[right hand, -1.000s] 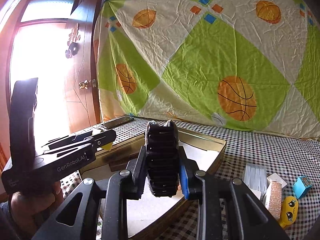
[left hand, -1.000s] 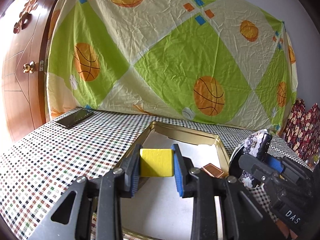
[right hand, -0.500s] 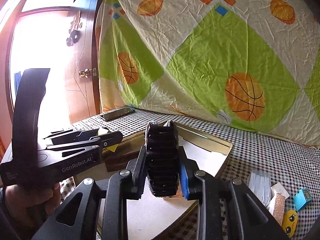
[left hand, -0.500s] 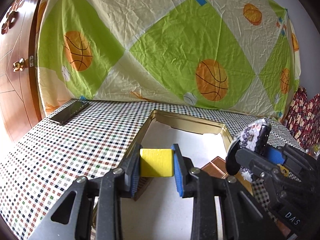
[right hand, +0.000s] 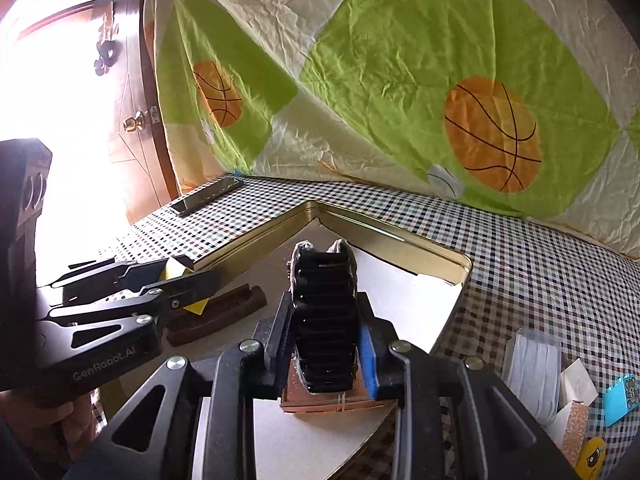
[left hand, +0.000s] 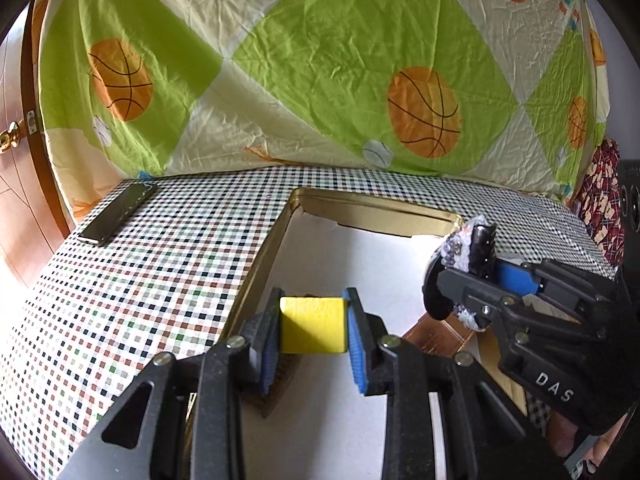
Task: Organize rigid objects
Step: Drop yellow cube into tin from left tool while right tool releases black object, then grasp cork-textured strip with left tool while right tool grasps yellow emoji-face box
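Left wrist view: the left gripper (left hand: pixel 312 330) pointed down at a gold tray (left hand: pixel 372 210) on a checked bench (left hand: pixel 140 280). Its jaws were clenched on a yellow block (left hand: pixel 312 324), which hung over the tray's left side, just inside the rim. Below the block, at 7 o'clock from it, part of a brown brush (left hand: pixel 276 380) lay on the tray floor. The right gripper (left hand: pixel 472 276) came in from 3 o'clock, holding a dark hair clip (left hand: pixel 460 272) above a copper-coloured box (left hand: pixel 440 336). A phone (left hand: pixel 120 216) lay at 10 o'clock, well apart from the tray.

Right wrist view: the right gripper (right hand: pixel 326 340) had its jaws grasping the hair clip (right hand: pixel 324 320), held upright with its long axis running away from the camera. The copper-coloured box (right hand: pixel 320 398) sat directly beneath it in the tray (right hand: pixel 400 240). The left gripper (right hand: pixel 176 284) reached in from 9 o'clock; the yellow block (right hand: pixel 176 268) showed between its jaws, over the brown brush (right hand: pixel 216 314). Small packets and a blue box (right hand: pixel 620 398) lay on the bench at 4 o'clock, outside the tray.

Both held things seemed already over the tray, so each likely needed only lowering onto a bare patch of its floor.
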The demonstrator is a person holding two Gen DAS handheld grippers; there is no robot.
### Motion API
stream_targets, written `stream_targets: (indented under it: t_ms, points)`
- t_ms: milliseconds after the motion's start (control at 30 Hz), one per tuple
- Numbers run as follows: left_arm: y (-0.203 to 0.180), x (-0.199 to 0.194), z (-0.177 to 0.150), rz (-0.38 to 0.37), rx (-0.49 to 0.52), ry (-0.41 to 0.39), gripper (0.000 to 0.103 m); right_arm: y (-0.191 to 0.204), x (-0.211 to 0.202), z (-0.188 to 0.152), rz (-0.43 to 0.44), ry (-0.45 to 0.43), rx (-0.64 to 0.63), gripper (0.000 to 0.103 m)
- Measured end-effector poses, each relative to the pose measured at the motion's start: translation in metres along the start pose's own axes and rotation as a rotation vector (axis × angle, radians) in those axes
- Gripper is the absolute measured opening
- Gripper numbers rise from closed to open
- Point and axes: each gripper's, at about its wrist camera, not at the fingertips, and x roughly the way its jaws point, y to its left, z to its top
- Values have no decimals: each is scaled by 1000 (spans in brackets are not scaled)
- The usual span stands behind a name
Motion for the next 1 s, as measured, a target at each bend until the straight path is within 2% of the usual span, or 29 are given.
stream_targets:
  t_ms: [133,333,367,400,467,567,633,767,1000]
  points:
    - [-6,12,3,-2,30,50,28,-7,12,2,-1,32,15,30]
    - [-14,19,4,25,60,60,30,-15,18,6,-13,26,38,31]
    - [-15,20,5,33,62,62,36,-16,18,7,-15,22,45,33]
    - [-15,20,6,40,61,61,48,-18,19,8,-16,17,51,36]
    - [-14,16,6,50,54,38,60,-20,16,10,-23,2,61,53]
    - [-11,8,5,54,35,5,70,-26,4,10,-26,-27,79,62]
    - [-10,0,3,61,17,-30,75,-31,-9,6,-24,-53,101,65]
    - [-16,-23,-6,60,-10,-117,97,-40,-46,-9,-39,-111,103,65]
    - [-59,-46,-24,1,16,-203,98,-82,-118,-52,-183,-205,129,68]
